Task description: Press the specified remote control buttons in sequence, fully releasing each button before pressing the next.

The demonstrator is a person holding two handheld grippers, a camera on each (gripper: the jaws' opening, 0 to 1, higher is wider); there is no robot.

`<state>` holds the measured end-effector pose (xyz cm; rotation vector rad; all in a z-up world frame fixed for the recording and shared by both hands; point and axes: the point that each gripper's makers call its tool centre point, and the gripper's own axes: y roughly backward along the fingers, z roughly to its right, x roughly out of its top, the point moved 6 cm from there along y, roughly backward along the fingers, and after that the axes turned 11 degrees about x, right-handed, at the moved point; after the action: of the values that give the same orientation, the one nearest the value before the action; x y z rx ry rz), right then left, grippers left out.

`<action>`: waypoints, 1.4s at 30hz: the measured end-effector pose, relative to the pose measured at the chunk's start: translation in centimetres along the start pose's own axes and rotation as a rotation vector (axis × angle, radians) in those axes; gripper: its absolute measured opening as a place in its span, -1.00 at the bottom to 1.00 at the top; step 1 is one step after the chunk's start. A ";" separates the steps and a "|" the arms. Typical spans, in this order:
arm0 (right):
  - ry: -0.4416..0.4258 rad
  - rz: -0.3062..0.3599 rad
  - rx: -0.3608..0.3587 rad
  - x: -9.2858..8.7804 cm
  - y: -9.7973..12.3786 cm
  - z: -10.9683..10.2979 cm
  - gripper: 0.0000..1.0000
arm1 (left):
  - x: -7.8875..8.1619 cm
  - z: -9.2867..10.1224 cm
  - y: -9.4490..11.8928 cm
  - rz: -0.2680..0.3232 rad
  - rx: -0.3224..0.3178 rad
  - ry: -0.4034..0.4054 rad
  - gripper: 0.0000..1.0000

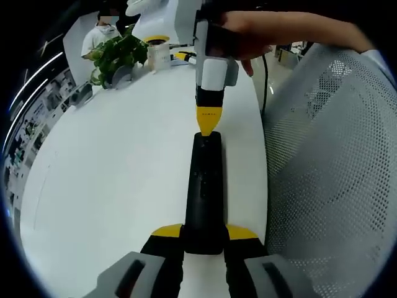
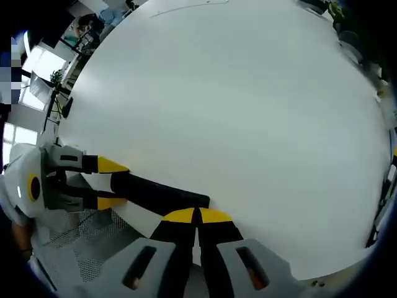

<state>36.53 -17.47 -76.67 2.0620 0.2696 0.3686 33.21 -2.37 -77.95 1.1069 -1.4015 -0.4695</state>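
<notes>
A long black remote control (image 1: 205, 186) lies lengthwise on the white table (image 1: 111, 174). My left gripper (image 1: 205, 233) is shut on its near end, one yellow tip on each side. From above, my right gripper (image 1: 209, 121), held by a hand, points down with its jaws closed together and its yellow tip touching the remote's far end. In the right gripper view the remote (image 2: 158, 192) runs leftwards from my right gripper (image 2: 197, 216) to the left gripper (image 2: 110, 184), which clamps its other end. The buttons are too dark to make out.
A grey mesh chair back (image 1: 335, 155) stands close along the table's right edge. At the far end are a leafy plant (image 1: 118, 56), a white cup (image 1: 158, 54) and a person (image 1: 102, 31). Broad bare tabletop (image 2: 236, 112) spreads beyond the remote.
</notes>
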 end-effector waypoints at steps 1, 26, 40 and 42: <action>0.008 -0.001 -0.003 0.0 0.0 0.0 -1.00 | 0.0 0.0 0.0 0.000 0.001 0.005 -0.52; 0.052 0.040 -0.011 0.0 0.0 0.2 -1.00 | 0.0 0.0 -0.1 0.016 0.005 0.023 -0.51; 0.006 0.027 0.007 0.1 0.1 0.2 -1.00 | -0.1 -0.1 -0.1 0.017 0.002 0.031 -0.51; 0.002 0.029 0.017 0.1 0.1 0.1 -1.00 | -0.1 0.0 -0.1 0.018 0.002 0.035 -0.51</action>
<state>36.65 -17.55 -76.61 2.0842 0.2448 0.3869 33.28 -2.35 -78.08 1.0981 -1.3806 -0.4345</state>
